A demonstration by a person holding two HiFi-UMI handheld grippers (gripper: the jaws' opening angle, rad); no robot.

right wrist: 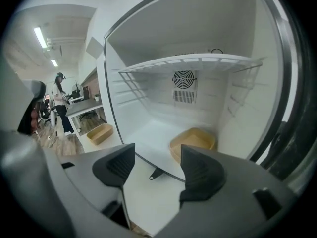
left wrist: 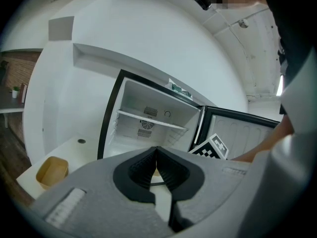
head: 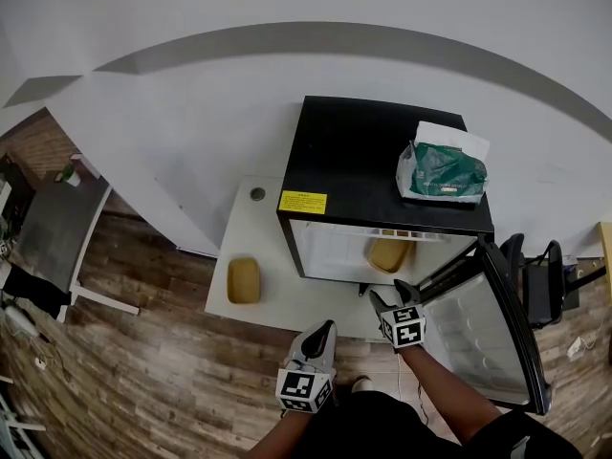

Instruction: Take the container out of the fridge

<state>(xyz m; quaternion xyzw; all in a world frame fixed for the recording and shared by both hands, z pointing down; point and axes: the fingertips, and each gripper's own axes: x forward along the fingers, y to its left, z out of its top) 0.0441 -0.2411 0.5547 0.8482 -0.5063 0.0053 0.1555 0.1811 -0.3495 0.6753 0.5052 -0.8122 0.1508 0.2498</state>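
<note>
My right claw stood wide open with nothing between its pads, pointed down into the open fridge. My left claw was closed, its pads together on nothing, and it hung lower and to the left, in front of the white surface that carried the fridge.

The container, a shallow tan tub, sat on the fridge floor below the wire shelf, toward the right wall. My right claw was short of it and not touching it; in the right gripper view the tub showed just above the right pad. A round fan grille sat in the back wall behind the shelf.

The fridge door was swung out to my right, its white inner face turned up toward me. On the black top of the fridge lay a green and white bag, and a yellow label was stuck near the front left corner of that top.

A second tan tub rested on the surface to the left of the fridge, well apart from both claws. A small dark latch-like piece lay on the surface just outside the fridge's front edge, between my right claw's pads as seen from its camera.
</note>
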